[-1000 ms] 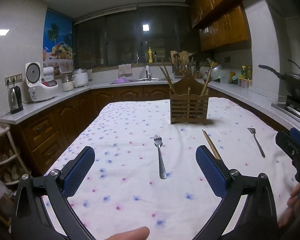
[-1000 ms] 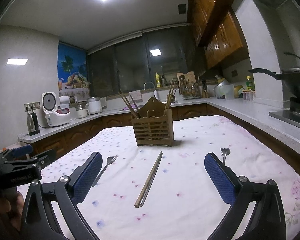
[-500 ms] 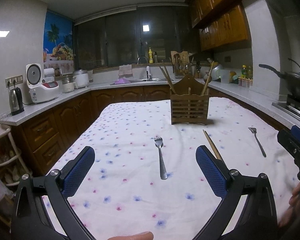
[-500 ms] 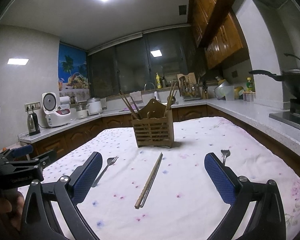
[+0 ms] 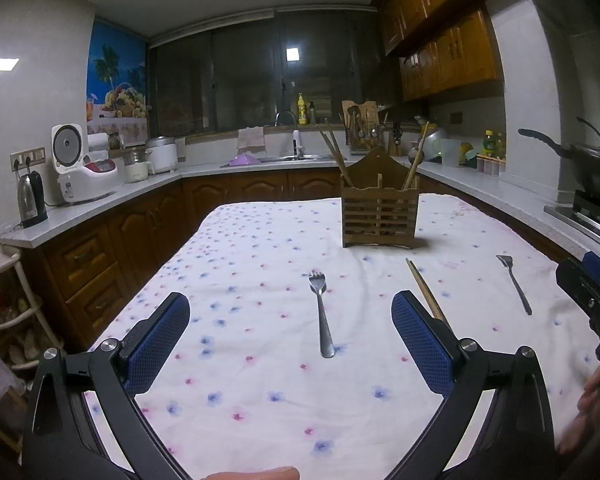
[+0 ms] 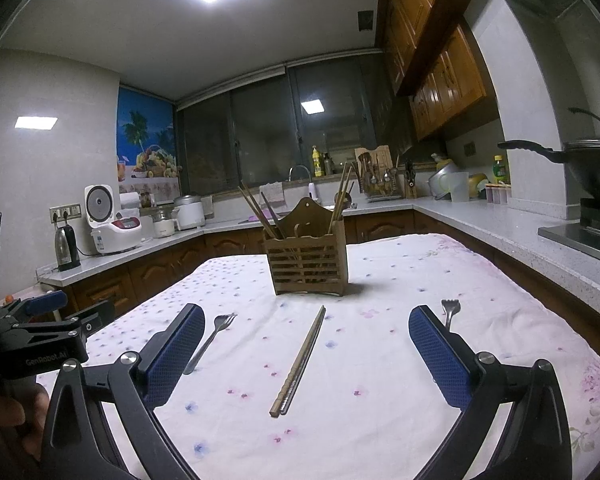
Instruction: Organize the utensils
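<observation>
While both claws hang wide open and empty, left claw (image 5: 286, 338) faces a fork (image 5: 322, 312); right claw (image 6: 306, 354) faces chopsticks (image 6: 300, 362) (holder (image 6: 306, 266) behind, second fork (image 6: 449, 312) right) on the bench (image 6: 380, 400).

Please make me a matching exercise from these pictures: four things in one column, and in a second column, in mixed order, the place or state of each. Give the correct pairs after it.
Column 1
1. wooden holder
2. pair of chopsticks
3. left fork
4. left hand-held gripper

Column 2
A. lies flat on the tablecloth, straight ahead between the left gripper's fingers
B. open, holding nothing
C. stands upright, with chopsticks sticking out of it
D. lies on the cloth between the two forks

Pairs: 1-C, 2-D, 3-A, 4-B
</observation>
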A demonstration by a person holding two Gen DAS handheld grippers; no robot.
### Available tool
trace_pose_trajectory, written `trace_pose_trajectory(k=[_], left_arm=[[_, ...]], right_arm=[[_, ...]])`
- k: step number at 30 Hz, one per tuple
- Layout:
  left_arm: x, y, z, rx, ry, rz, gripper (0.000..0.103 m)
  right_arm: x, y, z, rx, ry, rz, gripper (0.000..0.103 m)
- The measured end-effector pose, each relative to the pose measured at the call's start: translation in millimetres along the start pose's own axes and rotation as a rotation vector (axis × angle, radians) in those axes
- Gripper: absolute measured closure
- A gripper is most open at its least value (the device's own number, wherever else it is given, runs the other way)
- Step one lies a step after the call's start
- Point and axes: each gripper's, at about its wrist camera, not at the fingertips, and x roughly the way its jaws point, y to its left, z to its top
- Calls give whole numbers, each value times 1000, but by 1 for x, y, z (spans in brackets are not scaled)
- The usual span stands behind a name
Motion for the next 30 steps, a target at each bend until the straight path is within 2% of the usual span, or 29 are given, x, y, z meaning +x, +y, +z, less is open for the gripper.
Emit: trace_pose_trajectory(k=[30], left_arm=[[2,-10,-4,19,1,-6,0]], right_arm=[[0,-1,2,2,2,4,0]])
